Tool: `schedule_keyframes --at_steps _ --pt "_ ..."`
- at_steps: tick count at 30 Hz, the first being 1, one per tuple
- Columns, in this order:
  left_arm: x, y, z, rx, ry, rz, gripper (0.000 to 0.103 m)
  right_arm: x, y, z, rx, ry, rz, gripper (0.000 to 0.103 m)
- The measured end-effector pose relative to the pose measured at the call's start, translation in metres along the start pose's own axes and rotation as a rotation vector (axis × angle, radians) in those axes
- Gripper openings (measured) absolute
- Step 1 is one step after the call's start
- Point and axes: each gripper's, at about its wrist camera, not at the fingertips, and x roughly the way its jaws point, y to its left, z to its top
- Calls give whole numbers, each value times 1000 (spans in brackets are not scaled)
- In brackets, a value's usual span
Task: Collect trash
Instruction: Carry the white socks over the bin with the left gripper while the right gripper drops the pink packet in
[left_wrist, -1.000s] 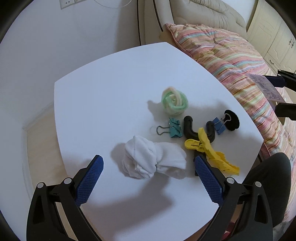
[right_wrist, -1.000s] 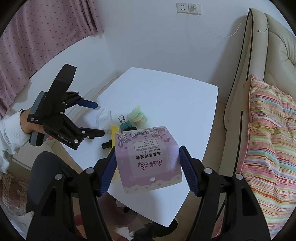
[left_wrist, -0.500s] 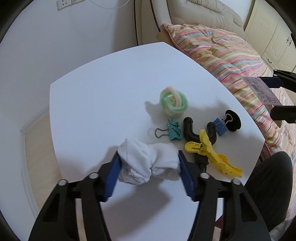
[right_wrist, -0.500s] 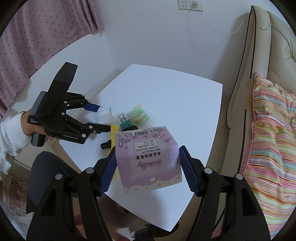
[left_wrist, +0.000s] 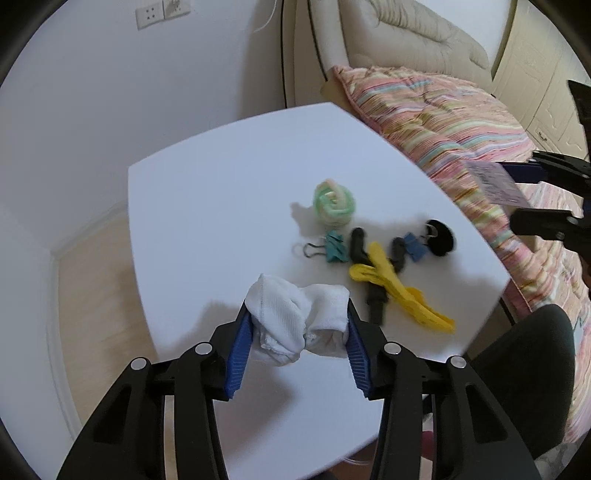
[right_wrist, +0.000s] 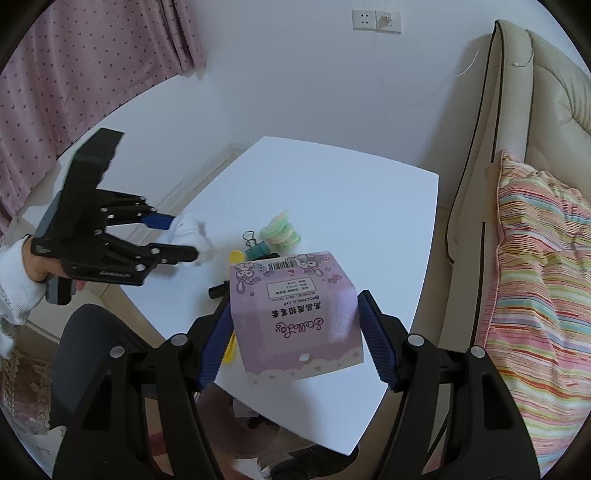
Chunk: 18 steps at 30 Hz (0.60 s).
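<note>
Both hands are busy: my left gripper (left_wrist: 295, 334) is closing on the white crumpled wad (left_wrist: 295, 325) at the table's (left_wrist: 221, 192) near edge, my right gripper (right_wrist: 293, 334) clamps the purple box (right_wrist: 295, 314), so next I judge the wad goes into that box.

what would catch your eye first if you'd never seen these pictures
The left gripper near the table's front edge, jaws closing on a crumpled white wad. Then the right gripper clamping a purple cartoon-printed box above the table, and the bright yellow clip among small clutter.
</note>
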Motion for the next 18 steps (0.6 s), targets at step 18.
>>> schedule_keyframes --at_steps 18 --pt "-87 -66 -66 2 -163 1 46 -58 59 -64 -31 -84 -40 66"
